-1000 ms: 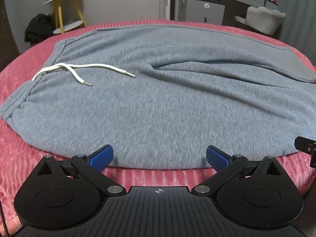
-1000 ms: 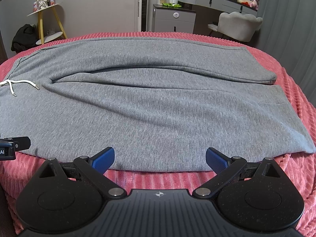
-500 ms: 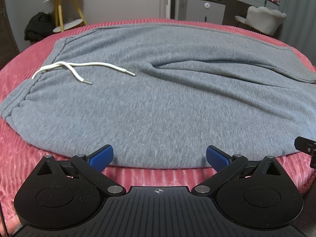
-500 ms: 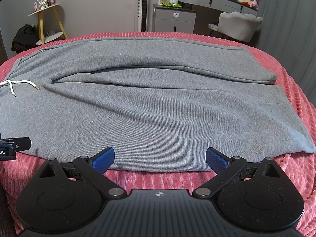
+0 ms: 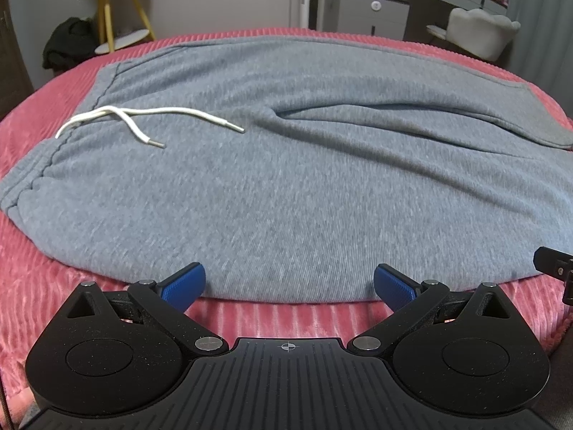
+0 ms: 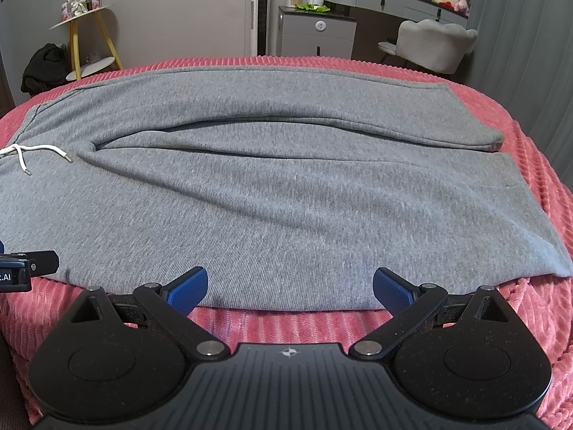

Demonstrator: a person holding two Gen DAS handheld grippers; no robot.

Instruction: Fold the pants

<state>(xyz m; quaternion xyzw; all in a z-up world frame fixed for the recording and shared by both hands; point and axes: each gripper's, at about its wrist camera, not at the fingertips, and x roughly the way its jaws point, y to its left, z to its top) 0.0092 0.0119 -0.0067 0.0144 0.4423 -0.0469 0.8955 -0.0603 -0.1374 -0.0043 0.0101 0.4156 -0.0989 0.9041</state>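
Grey sweatpants (image 5: 304, 179) lie flat on a pink ribbed bedspread (image 5: 32, 279), waistband to the left, legs to the right (image 6: 286, 197). A white drawstring (image 5: 143, 122) lies loose on the waist end and also shows in the right wrist view (image 6: 32, 152). My left gripper (image 5: 289, 281) is open and empty, its blue pads just at the near edge of the pants by the hip. My right gripper (image 6: 290, 285) is open and empty at the near edge of the closer leg. The two leg hems (image 6: 501, 143) lie at the right.
A yellow-legged side table (image 6: 82, 46) and a dark bundle (image 6: 43, 68) stand beyond the bed at the left. A grey cabinet (image 6: 315, 36), a vanity and a pale chair (image 6: 433, 46) stand at the back right. The bedspread's near edge (image 6: 286, 326) lies under the grippers.
The left gripper has crept slightly forward and right along the pants' edge. The right gripper has barely moved. Both stay open.
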